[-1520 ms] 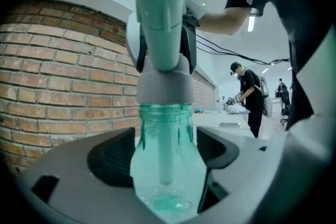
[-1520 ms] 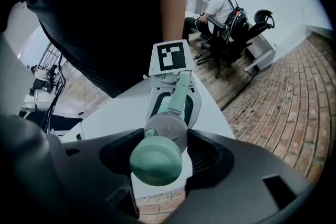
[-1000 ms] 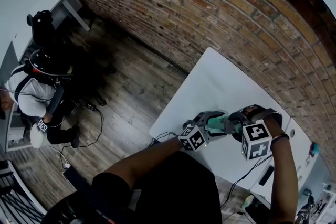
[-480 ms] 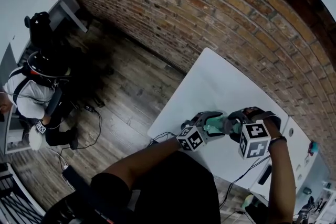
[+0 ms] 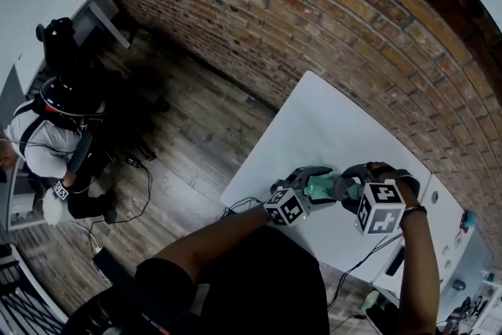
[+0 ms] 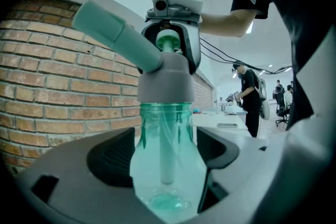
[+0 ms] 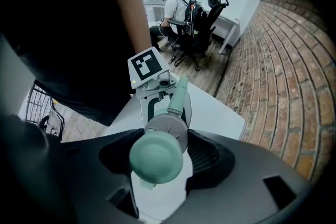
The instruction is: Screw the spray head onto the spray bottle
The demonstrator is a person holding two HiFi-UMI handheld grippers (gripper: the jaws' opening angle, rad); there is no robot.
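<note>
Now left gripper (image 6: 165, 153) holds one bottle (image 6: 164, 126), right gripper (image 7: 164, 152) seemingly one head (image 7: 156, 157).

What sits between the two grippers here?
The spray bottle with its spray head, held by left gripper and right gripper respectively; clearest in the left gripper view.

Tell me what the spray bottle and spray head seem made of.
The spray bottle looks like clear, green-tinted glossy plastic: the dip tube shows through its wall. The spray head is probably opaque matte plastic: grey collar and pale green nozzle shade softly, without glare.
</note>
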